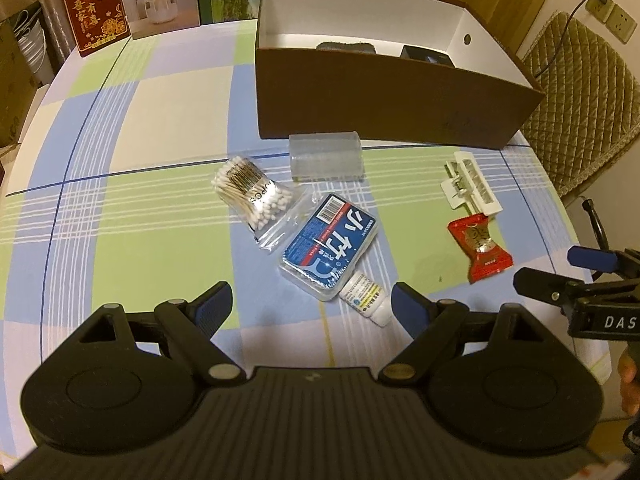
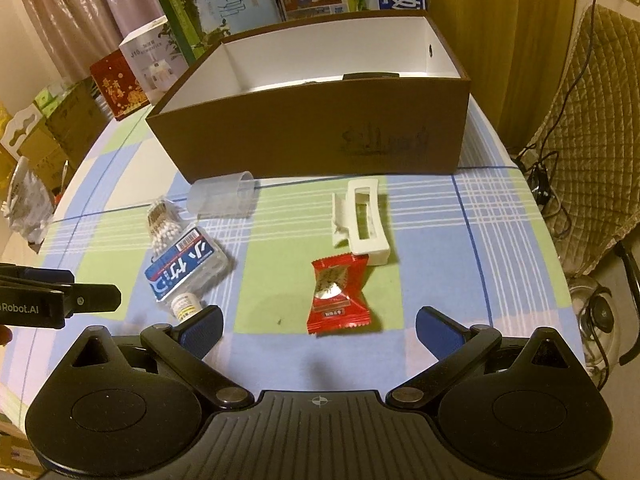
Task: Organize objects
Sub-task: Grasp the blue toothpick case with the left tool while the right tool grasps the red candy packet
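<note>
A brown cardboard box (image 1: 380, 92) (image 2: 320, 128) with a white inside stands open at the back of the table, two dark items lying in it. In front of it lie a clear plastic cup (image 1: 326, 156) (image 2: 224, 196) on its side, a bag of cotton swabs (image 1: 252, 192) (image 2: 162, 228), a blue floss-pick case (image 1: 330, 246) (image 2: 184, 270), a small white bottle (image 1: 366, 298) (image 2: 185, 305), a white hair clip (image 1: 472, 188) (image 2: 362, 224) and a red candy (image 1: 482, 248) (image 2: 336, 298). My left gripper (image 1: 312, 304) hovers open just short of the case and bottle. My right gripper (image 2: 320, 326) is open with the candy just ahead of its fingers.
The table wears a blue, green and white checked cloth (image 1: 140, 160). Product boxes (image 1: 96, 8) stand along the back edge. A quilted chair (image 1: 580, 92) and a cable stand to the right. The right gripper (image 1: 580, 280) shows at the right edge of the left wrist view.
</note>
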